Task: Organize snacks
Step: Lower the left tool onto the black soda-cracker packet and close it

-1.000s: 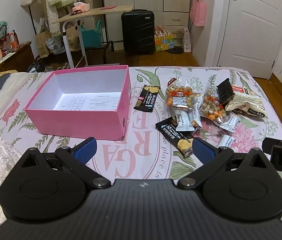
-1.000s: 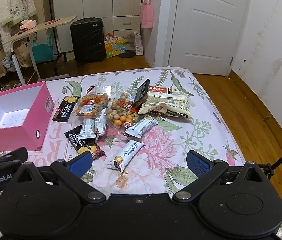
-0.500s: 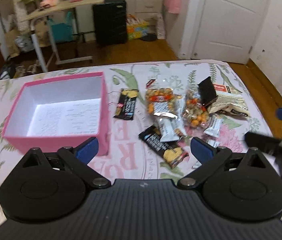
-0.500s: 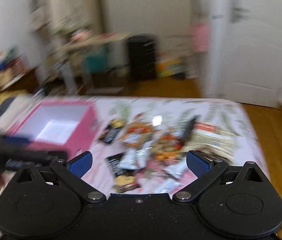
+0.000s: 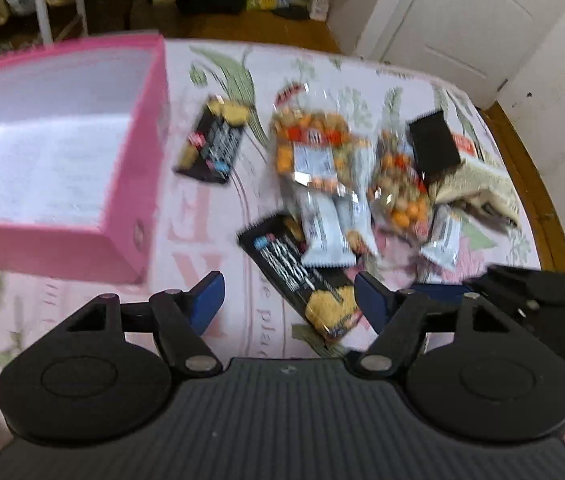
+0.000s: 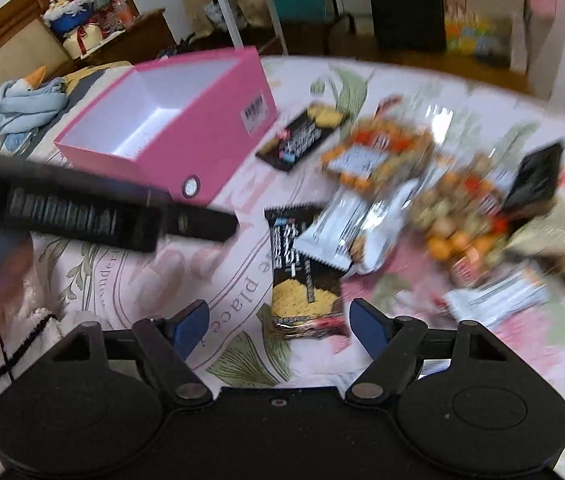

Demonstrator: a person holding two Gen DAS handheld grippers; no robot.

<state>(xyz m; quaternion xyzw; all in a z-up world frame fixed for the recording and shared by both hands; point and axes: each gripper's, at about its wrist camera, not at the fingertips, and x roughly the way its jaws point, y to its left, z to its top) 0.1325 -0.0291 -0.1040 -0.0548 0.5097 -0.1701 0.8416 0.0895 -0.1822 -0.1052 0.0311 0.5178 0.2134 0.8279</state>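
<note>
A pile of snacks lies on the floral bedspread, right of an empty pink box (image 5: 130, 200) (image 6: 210, 136). The nearest snack is a black cracker packet (image 5: 298, 276) (image 6: 302, 272). My left gripper (image 5: 288, 296) hovers over its near end, jaws closing, pads clear of it. My right gripper (image 6: 278, 318) hangs over the same packet, jaws also closing without pressing it. Behind it lie white bars (image 5: 330, 232), two nut bags (image 5: 314, 152), a second black packet (image 5: 212, 144), a black pouch (image 5: 434, 148) and a beige bag (image 5: 478, 184). The picture is blurred.
The bed's right edge drops to a wooden floor (image 5: 530, 168) by a white door (image 5: 462, 20). A blue cloth (image 6: 22, 100) lies behind the box, and a white fluffy blanket (image 6: 42, 328) sits near the left. A black suitcase (image 6: 402, 4) stands beyond the bed.
Both grippers have dropped and tipped down toward the snack pile, and their jaws stand narrower. The right view has swung left, so the box and the left gripper now show in it.
</note>
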